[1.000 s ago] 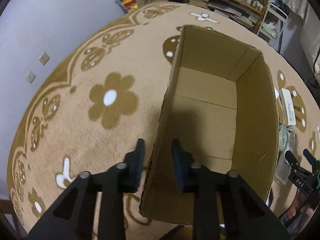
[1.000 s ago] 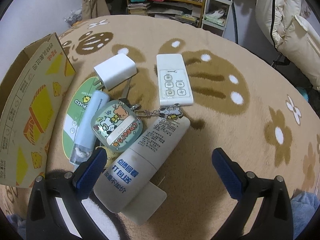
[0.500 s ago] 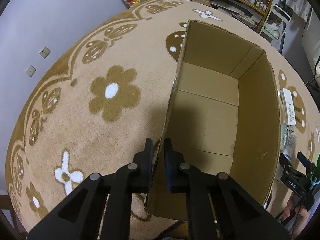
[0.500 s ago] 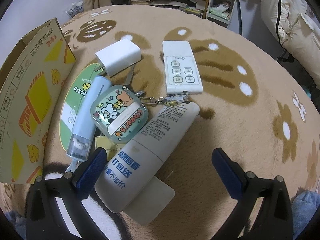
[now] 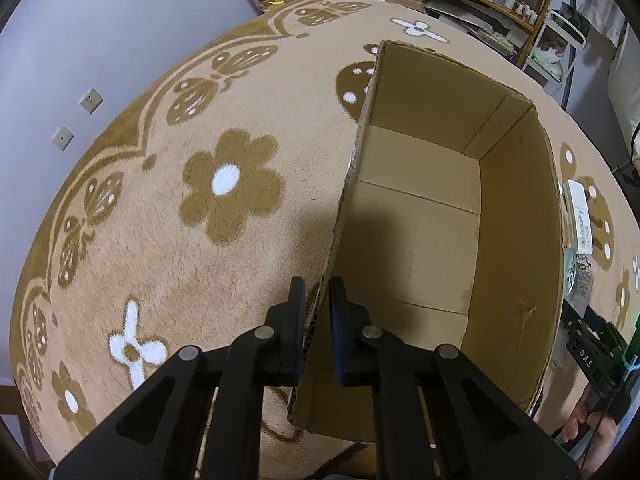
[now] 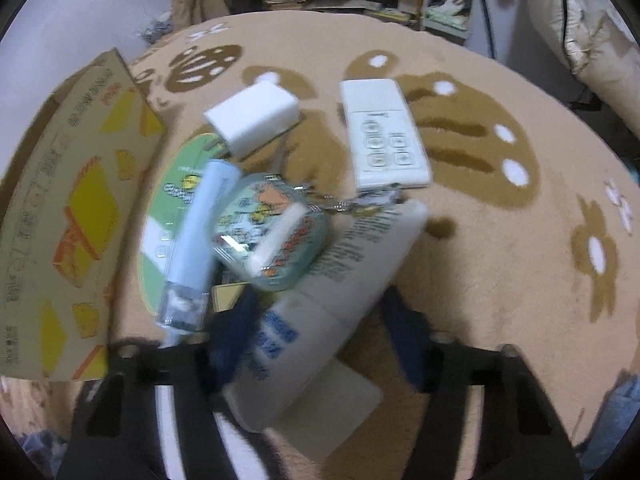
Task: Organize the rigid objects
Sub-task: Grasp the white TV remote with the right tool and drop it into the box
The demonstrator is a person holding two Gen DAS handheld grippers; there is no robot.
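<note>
Pinching the near wall of the cardboard box [image 5: 420, 216] with my left tongs [image 5: 318, 320], I have the fingers nearly together, one outside and one inside the rim, and the box stands open-topped on the flowered rug [image 5: 168, 208] with nothing visible inside. My right tongs [image 6: 316, 328] are partly open, their fingers straddling the white bottle [image 6: 320, 312], which lies on its side in the pile just beside the box; the picture is blurred, so I cannot tell whether the pads touch it. Around it lie a white remote [image 6: 384, 136], a white charger [image 6: 252, 120], a pale blue tube [image 6: 196, 240] and a cartoon keychain case [image 6: 272, 232], overlapping one another. I judge the bottle light, stiff and smooth, so likely slippery; I'd take it across the middle of its body, square to its length. The case's chain may snag on neighbours, and the cardboard wall could flex.
</note>
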